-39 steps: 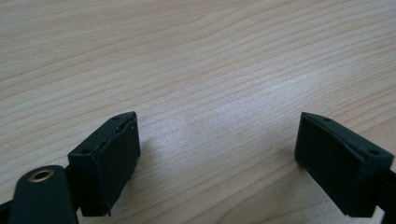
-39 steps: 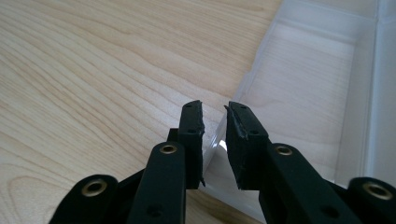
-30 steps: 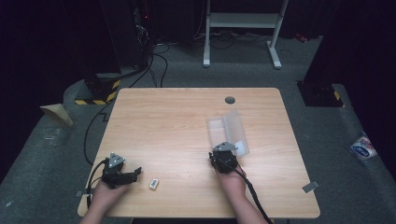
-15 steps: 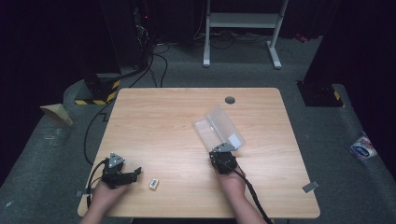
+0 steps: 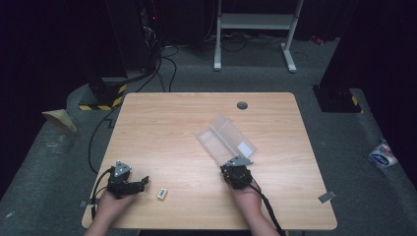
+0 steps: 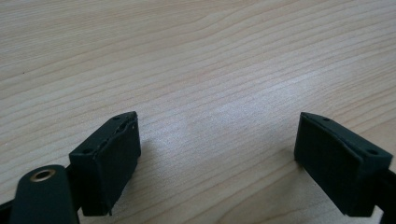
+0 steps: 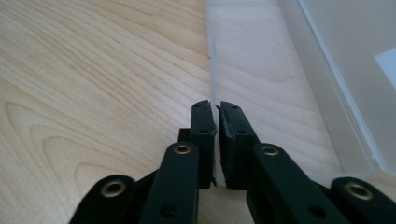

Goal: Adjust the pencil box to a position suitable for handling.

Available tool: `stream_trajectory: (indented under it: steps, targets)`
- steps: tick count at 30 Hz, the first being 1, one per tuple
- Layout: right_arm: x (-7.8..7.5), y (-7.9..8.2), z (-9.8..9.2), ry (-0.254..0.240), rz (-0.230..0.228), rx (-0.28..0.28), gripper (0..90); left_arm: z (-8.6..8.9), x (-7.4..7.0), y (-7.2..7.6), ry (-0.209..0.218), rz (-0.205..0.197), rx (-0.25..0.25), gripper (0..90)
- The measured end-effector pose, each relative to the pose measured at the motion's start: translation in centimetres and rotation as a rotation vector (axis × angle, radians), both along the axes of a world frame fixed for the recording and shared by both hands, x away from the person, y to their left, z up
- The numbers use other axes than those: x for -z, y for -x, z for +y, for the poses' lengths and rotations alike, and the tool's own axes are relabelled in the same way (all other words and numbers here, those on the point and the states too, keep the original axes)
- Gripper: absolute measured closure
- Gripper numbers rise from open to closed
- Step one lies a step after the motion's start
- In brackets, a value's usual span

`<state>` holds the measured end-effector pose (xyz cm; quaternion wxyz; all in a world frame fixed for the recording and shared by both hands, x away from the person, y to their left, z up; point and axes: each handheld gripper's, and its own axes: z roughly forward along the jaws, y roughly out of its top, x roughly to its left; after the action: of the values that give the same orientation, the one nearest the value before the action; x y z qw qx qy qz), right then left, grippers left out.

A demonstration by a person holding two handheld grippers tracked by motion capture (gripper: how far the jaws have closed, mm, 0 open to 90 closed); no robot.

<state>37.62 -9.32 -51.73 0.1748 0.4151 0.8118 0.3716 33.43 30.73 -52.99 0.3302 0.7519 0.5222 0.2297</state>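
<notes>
A clear plastic box (image 5: 226, 140) lies open on the wooden table (image 5: 172, 128), set diagonally, with a white label inside. My right gripper (image 5: 235, 166) is at the box's near corner. In the right gripper view its jaws (image 7: 215, 112) stand almost together with the box's thin side wall (image 7: 211, 70) running down between them. They have just been opening slightly, and the wall is still pinched. My left gripper (image 5: 142, 182) rests near the table's front left, jaws wide apart (image 6: 219, 158) over bare wood. A small white piece (image 5: 162, 193) lies just to its right.
A round cable hole (image 5: 242, 105) sits near the table's far edge. Black cables and a white stand (image 5: 255, 29) are on the floor beyond the table. A white packet (image 5: 382, 155) lies on the floor at the right.
The clear box has swung in my right gripper, its far end moving left, and it now lies open and diagonal. The left gripper and the small white piece have not moved.
</notes>
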Motion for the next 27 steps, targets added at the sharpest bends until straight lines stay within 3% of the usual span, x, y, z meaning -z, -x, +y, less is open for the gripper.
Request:
stream_trajectory:
  steps: [6, 9, 19, 22, 27]
  targets:
    - [-0.7, 1.3, -1.1, -0.068, -0.009, 0.004, 56.8, 0.0, 0.0, 0.0, 0.0, 0.0, 0.001, 14.8]
    - [-1.0, 1.5, -1.9, -0.106, -0.001, 0.019, 51.3, 0.0, 0.0, 0.0, 0.001, 0.001, -0.001, 14.9]
    - [-0.9, 1.7, -3.2, -0.126, -0.054, 0.077, 47.2, 0.0, 0.0, 0.0, -0.002, -0.002, -0.003, 15.5]
    - [-0.7, 1.4, -3.4, -0.099, -0.058, 0.083, 45.5, 0.0, 0.0, 0.0, -0.002, -0.002, -0.003, 15.5]
    - [-0.6, 1.2, -3.8, -0.137, -0.031, 0.091, 44.2, 0.0, 0.0, 0.0, -0.001, -0.001, 0.0, 15.5]
